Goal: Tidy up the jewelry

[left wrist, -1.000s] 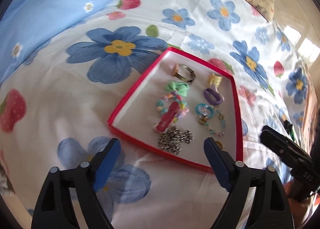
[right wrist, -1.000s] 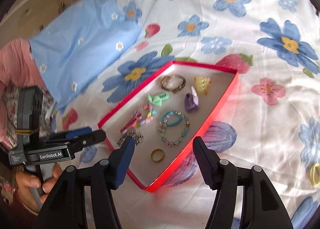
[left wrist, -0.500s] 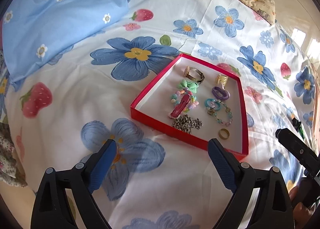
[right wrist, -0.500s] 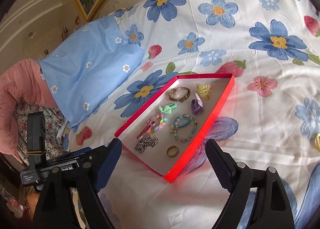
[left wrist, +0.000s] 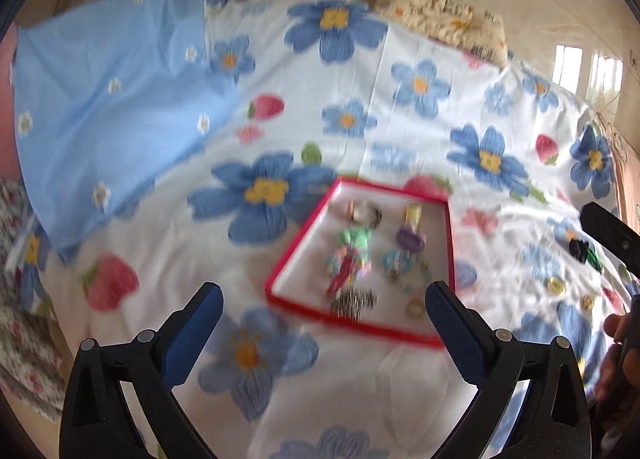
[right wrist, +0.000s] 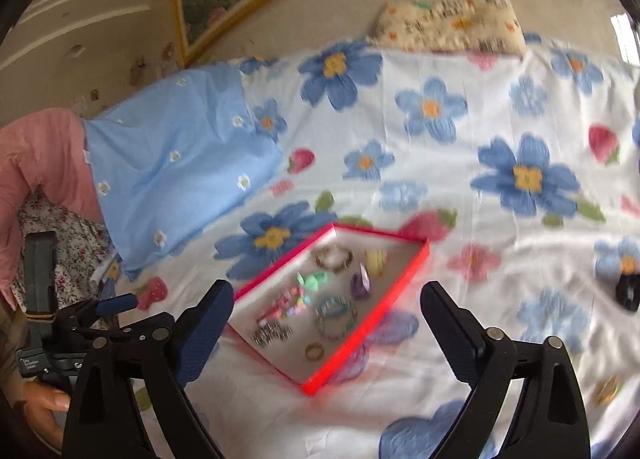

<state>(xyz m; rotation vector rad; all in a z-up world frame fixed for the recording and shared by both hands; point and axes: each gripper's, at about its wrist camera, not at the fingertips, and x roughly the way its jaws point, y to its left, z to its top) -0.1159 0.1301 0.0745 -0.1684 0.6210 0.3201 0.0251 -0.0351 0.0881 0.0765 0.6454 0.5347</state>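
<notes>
Both grippers, left [left wrist: 322, 313] and right [right wrist: 326, 311], have pulled back, jaws opening empty; red tray [right wrist: 362, 351] at 12 o'clock looks filled.

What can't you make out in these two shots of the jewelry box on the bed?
- Jewelry in the red box: left wrist view, motion blur smears the pieces together.
- Small yellowish items on the sheet: left wrist view, too small and blurred to identify.
- Dark item at the right edge: right wrist view, blurred.
- Gold-coloured object: right wrist view, blurred, partly behind a finger.
</notes>
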